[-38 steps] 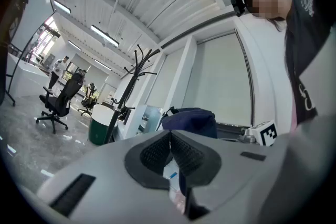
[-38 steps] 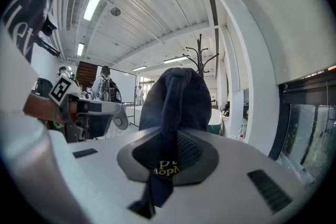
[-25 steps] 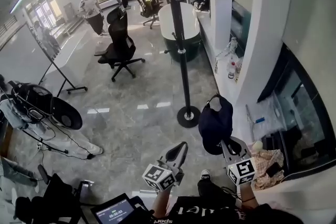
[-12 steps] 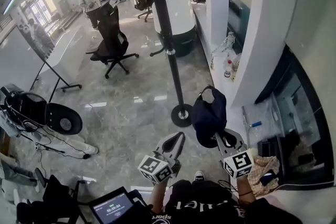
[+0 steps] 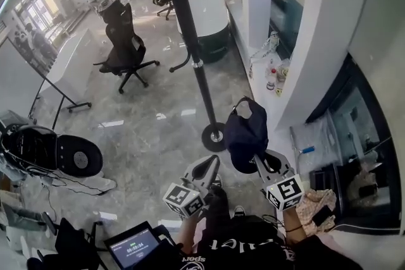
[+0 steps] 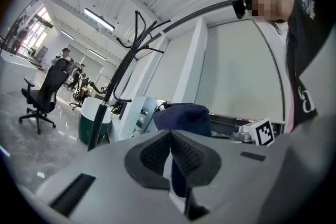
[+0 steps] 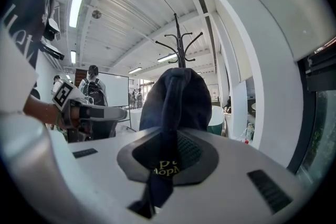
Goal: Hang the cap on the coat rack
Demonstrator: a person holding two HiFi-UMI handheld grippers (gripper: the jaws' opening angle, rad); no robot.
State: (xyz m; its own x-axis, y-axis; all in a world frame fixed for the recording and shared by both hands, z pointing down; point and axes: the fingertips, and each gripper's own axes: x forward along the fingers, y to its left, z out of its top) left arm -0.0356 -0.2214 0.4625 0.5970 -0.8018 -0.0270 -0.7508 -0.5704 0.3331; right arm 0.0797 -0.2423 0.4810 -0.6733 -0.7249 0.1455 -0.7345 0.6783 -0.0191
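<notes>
A navy cap [image 5: 245, 133] hangs from my right gripper [image 5: 261, 161], which is shut on its lower edge; in the right gripper view the cap [image 7: 176, 99] stands up between the pads of that gripper [image 7: 167, 157]. The black coat rack [image 5: 188, 41] rises just left of the cap, its round base [image 5: 214, 135] on the floor beside it. Its hooked top [image 7: 180, 39] shows beyond the cap. My left gripper [image 5: 205, 169] is shut and empty, left of the cap; its pads [image 6: 169, 152] meet, with the cap [image 6: 182, 117] and rack [image 6: 113, 92] behind.
A white wall and column [image 5: 316, 41] with a ledge of bottles [image 5: 272, 76] runs close on the right. A black office chair [image 5: 123, 50] and a round white table [image 5: 205, 16] stand beyond the rack. A studio light [image 5: 57, 155] and cables lie at the left. People stand far back.
In the head view the cap and both grippers have shifted a little up and left, closer to the rack's base. The rack pole now leans further left in view. The grip is unchanged.
</notes>
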